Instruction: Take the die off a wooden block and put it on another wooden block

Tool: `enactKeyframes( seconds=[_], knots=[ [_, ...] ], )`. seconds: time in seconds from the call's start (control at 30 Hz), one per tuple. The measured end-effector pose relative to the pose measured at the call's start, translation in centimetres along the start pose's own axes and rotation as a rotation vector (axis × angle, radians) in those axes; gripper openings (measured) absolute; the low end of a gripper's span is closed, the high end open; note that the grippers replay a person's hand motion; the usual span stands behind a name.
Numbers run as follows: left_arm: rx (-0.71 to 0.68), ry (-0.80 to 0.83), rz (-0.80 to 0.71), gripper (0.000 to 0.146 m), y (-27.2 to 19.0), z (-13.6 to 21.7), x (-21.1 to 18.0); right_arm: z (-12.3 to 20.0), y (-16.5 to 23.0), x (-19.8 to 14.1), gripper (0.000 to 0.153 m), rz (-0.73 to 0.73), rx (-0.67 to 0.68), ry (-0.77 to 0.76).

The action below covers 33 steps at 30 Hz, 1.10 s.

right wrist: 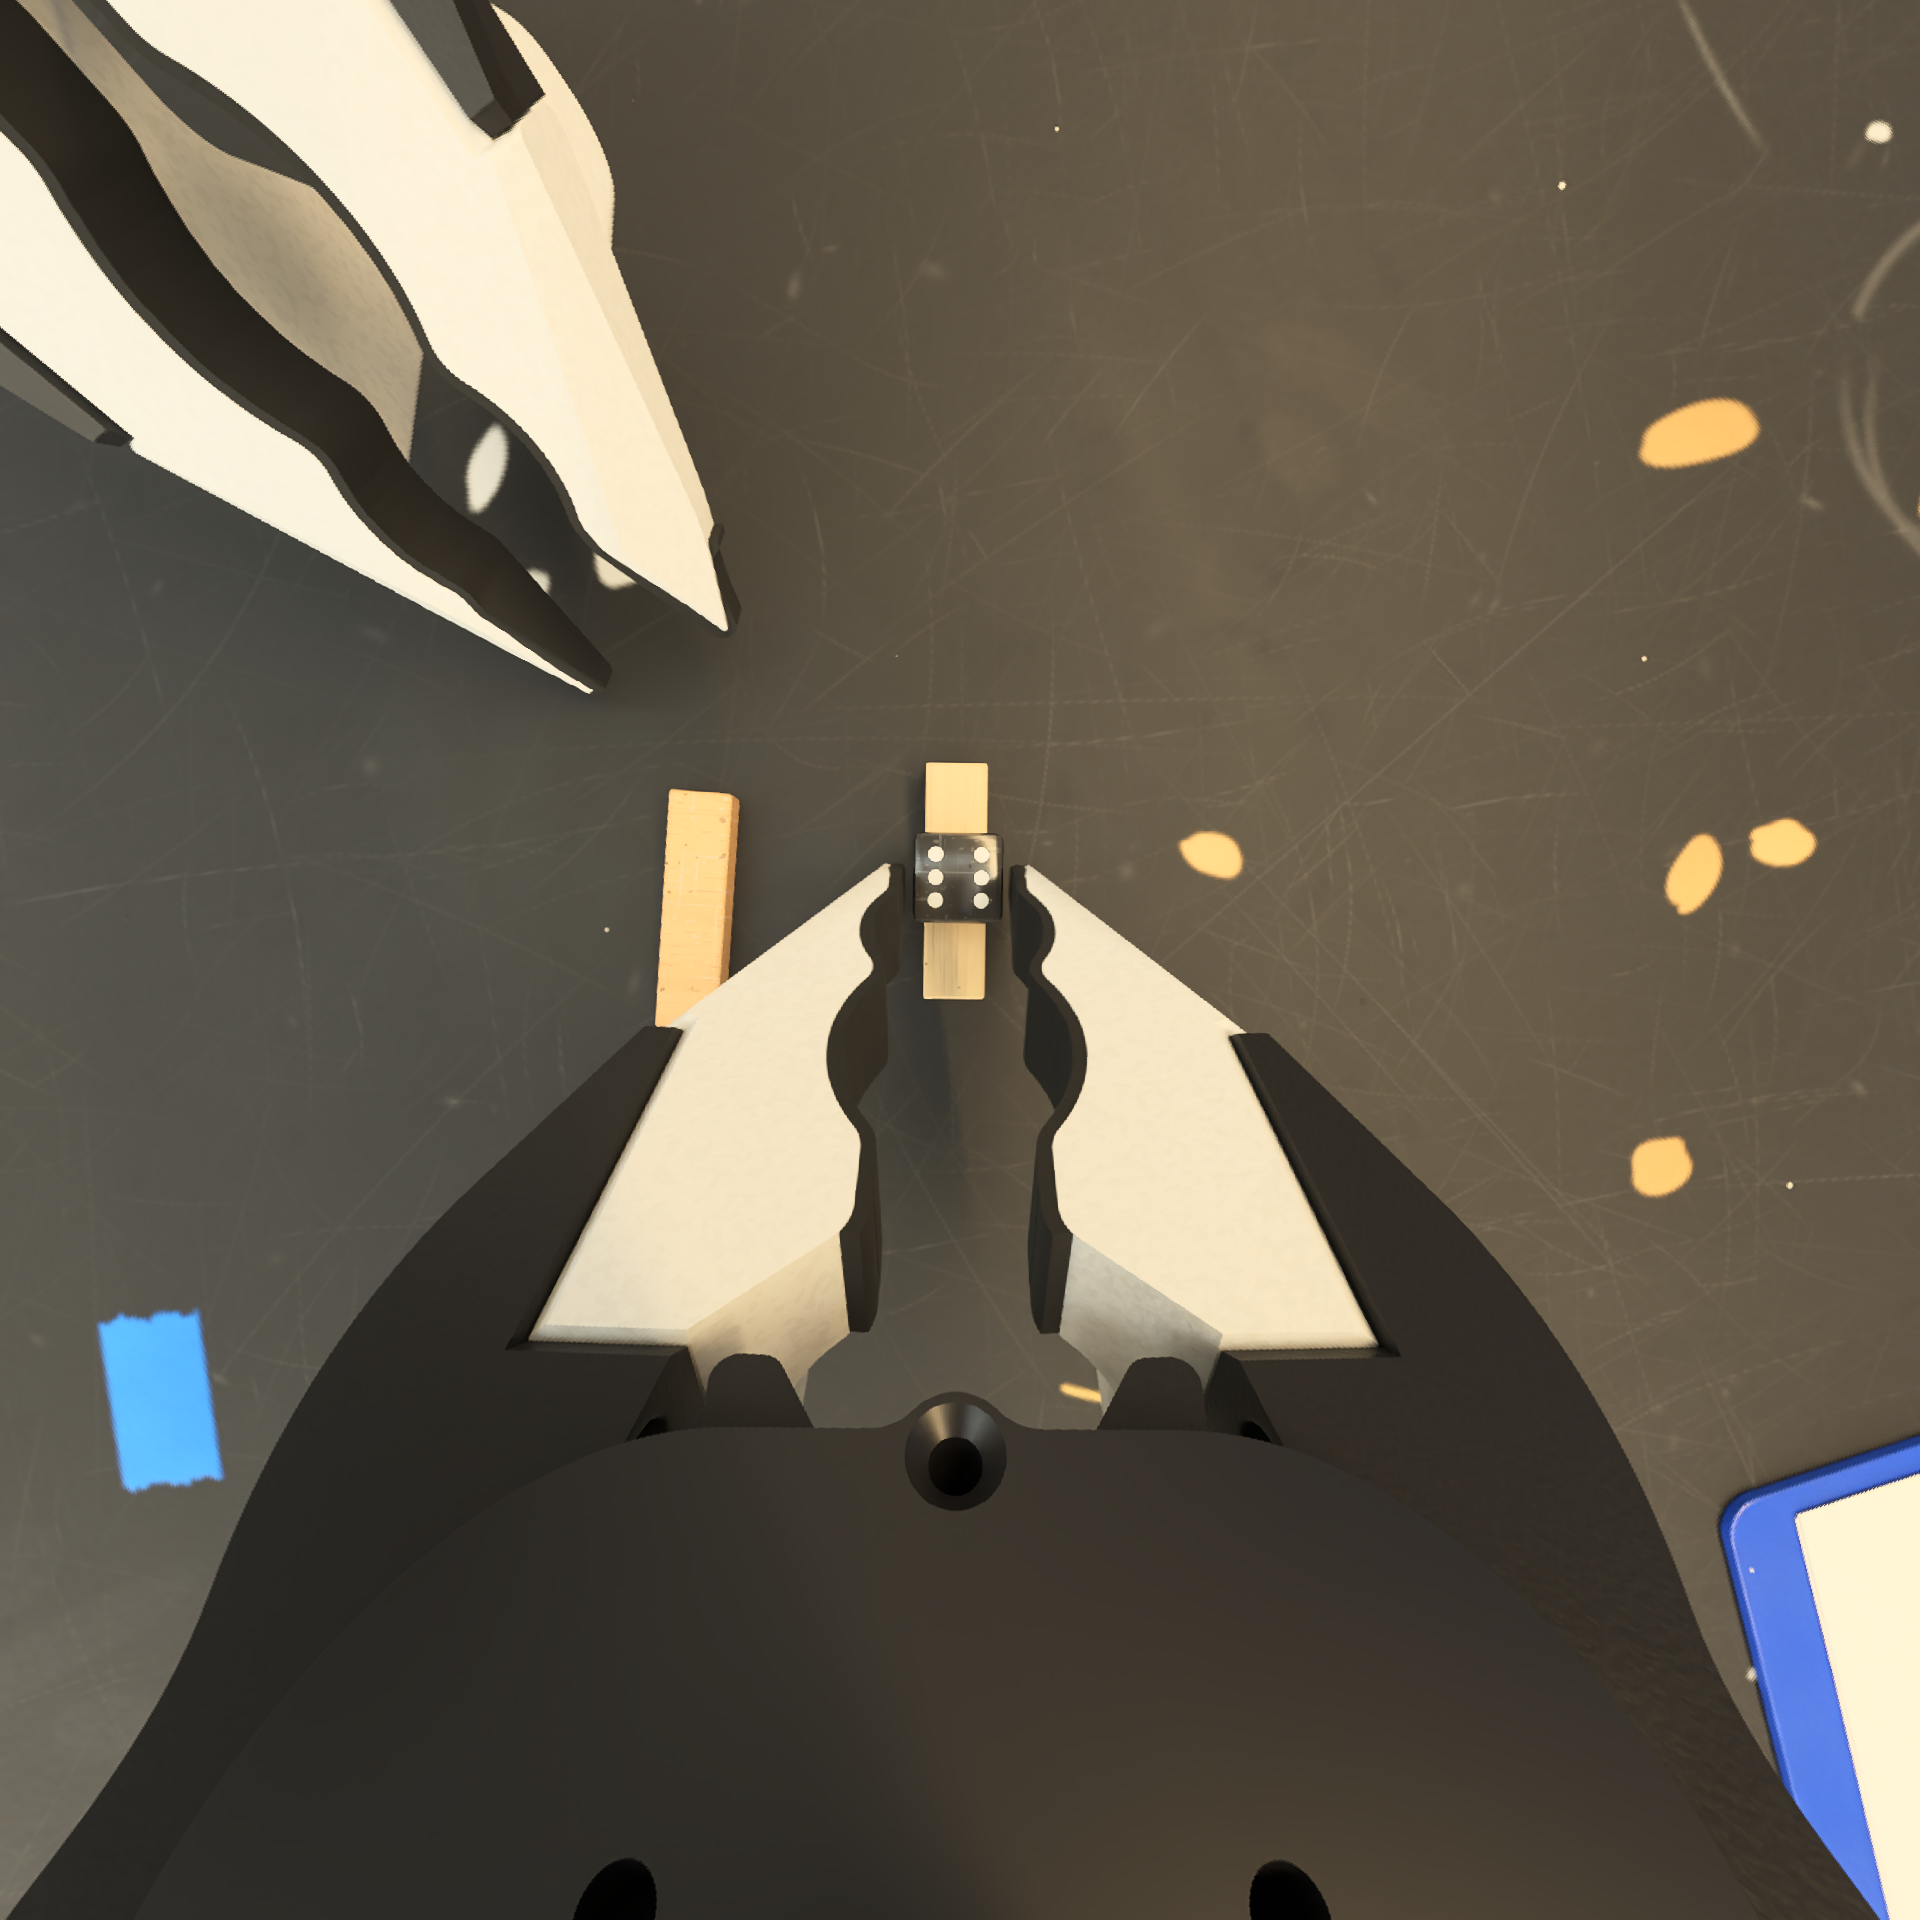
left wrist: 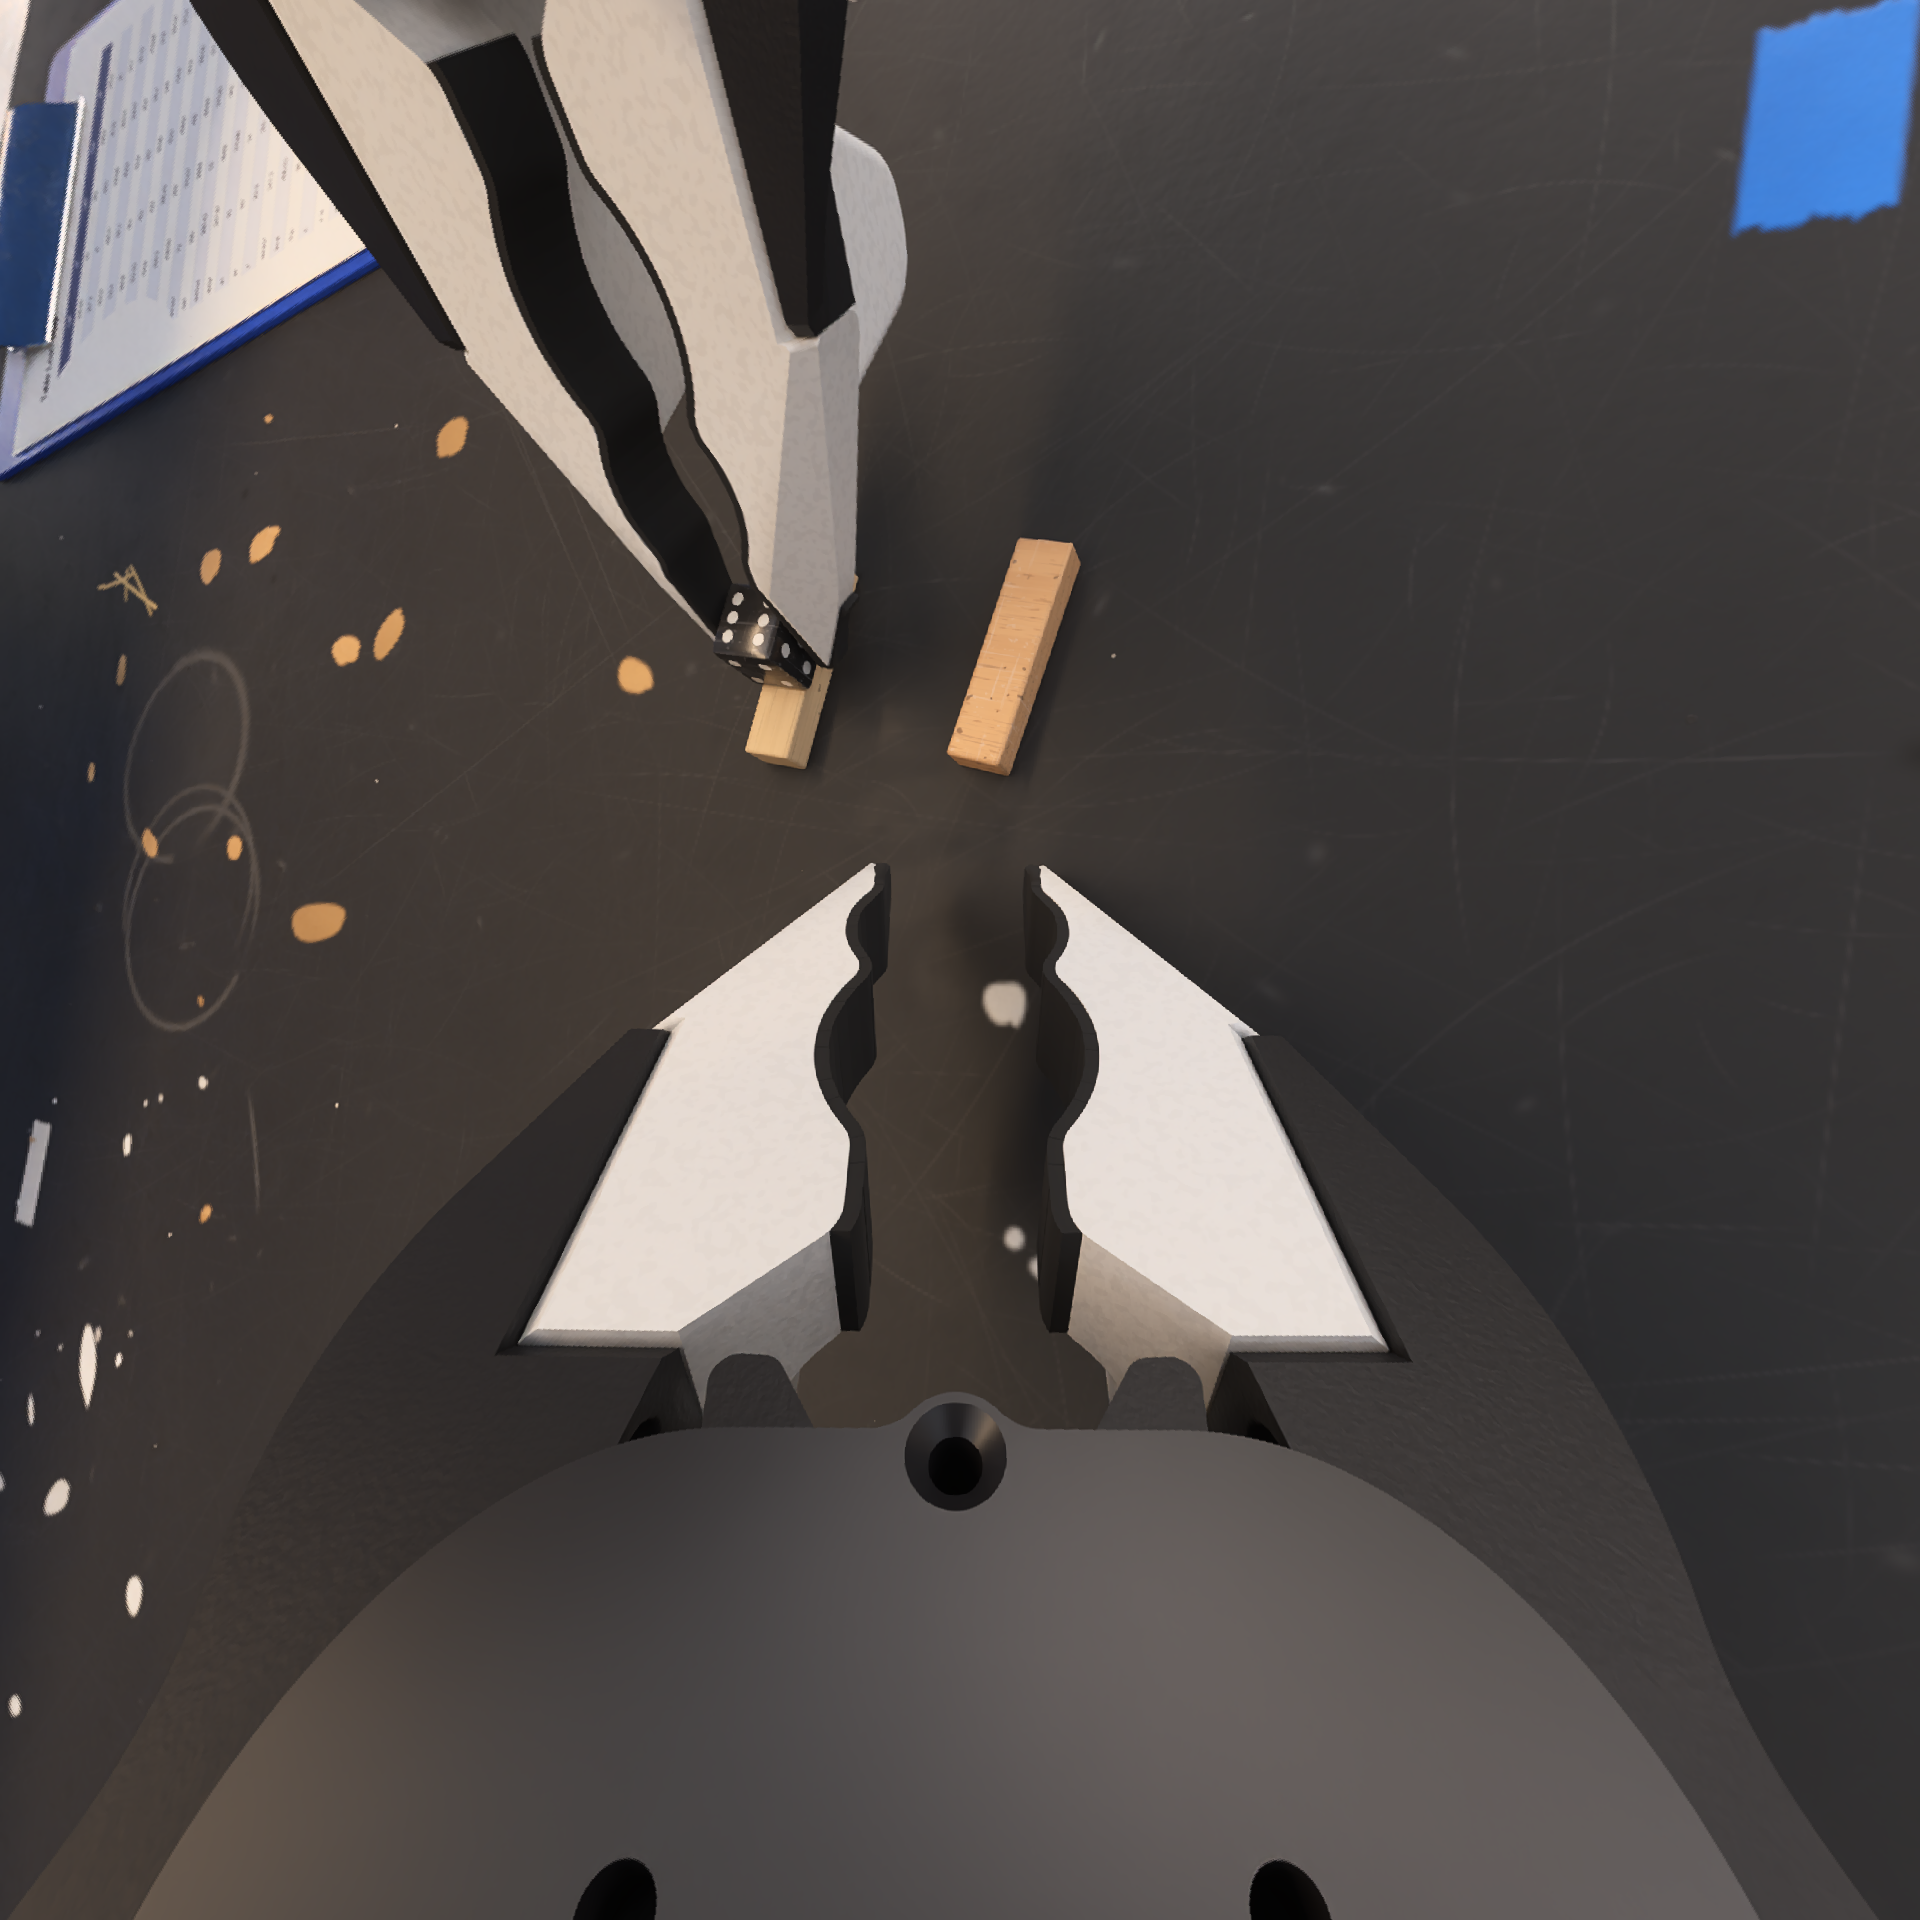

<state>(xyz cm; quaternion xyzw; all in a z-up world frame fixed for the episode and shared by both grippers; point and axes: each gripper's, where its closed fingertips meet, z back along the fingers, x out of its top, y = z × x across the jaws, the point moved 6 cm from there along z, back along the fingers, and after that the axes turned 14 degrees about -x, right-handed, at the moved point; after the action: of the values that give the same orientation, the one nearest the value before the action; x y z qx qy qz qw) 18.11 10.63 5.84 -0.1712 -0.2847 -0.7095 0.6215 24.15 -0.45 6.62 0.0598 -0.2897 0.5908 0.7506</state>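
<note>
A black die [right wrist: 958, 878] with white dots sits on a pale wooden block [right wrist: 954, 961] that lies flat on the dark table. My right gripper [right wrist: 956, 875] points down at it with one fingertip on each side of the die. A thin gap shows on both sides, so the jaws are open. In the left wrist view the die [left wrist: 764, 639] sits between those fingertips on the pale block [left wrist: 781, 725]. A second, tan wooden block [left wrist: 1016, 655] lies bare beside it and also shows in the right wrist view [right wrist: 698, 902]. My left gripper [left wrist: 957, 873] is open and empty, short of both blocks.
A blue clipboard with a sheet [left wrist: 156, 218] lies at the far left; its corner [right wrist: 1829, 1662] shows near my right gripper. A strip of blue tape [left wrist: 1823, 130] is stuck to the table. Orange and white paint spots mark the table surface [left wrist: 1455, 727].
</note>
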Motion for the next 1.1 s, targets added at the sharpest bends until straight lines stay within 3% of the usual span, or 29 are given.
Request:
enactKeyframes(
  seconds=[0.4,0.53,0.93,1.03,1.1],
  knots=[
    [0.000,-0.024,-0.021,0.028,0.2,-0.3,0.0,3.4,2.1,0.7,0.016,-0.074,0.050,-0.051],
    [0.006,-0.033,-0.023,0.028,0.2,-0.4,0.0,3.2,3.8,0.5,0.016,-0.069,0.096,0.004],
    [0.013,-0.049,-0.026,0.026,-0.2,-0.4,-0.1,1.9,4.3,0.1,0.017,-0.090,0.053,0.089],
    [0.015,-0.055,-0.027,0.028,-0.3,-0.3,-0.1,3.0,3.5,0.1,0.042,-0.123,0.061,0.035],
    [0.015,-0.053,-0.030,0.028,-0.3,-0.2,-0.1,3.6,3.0,-0.1,0.043,-0.135,0.070,0.012]
  ],
)
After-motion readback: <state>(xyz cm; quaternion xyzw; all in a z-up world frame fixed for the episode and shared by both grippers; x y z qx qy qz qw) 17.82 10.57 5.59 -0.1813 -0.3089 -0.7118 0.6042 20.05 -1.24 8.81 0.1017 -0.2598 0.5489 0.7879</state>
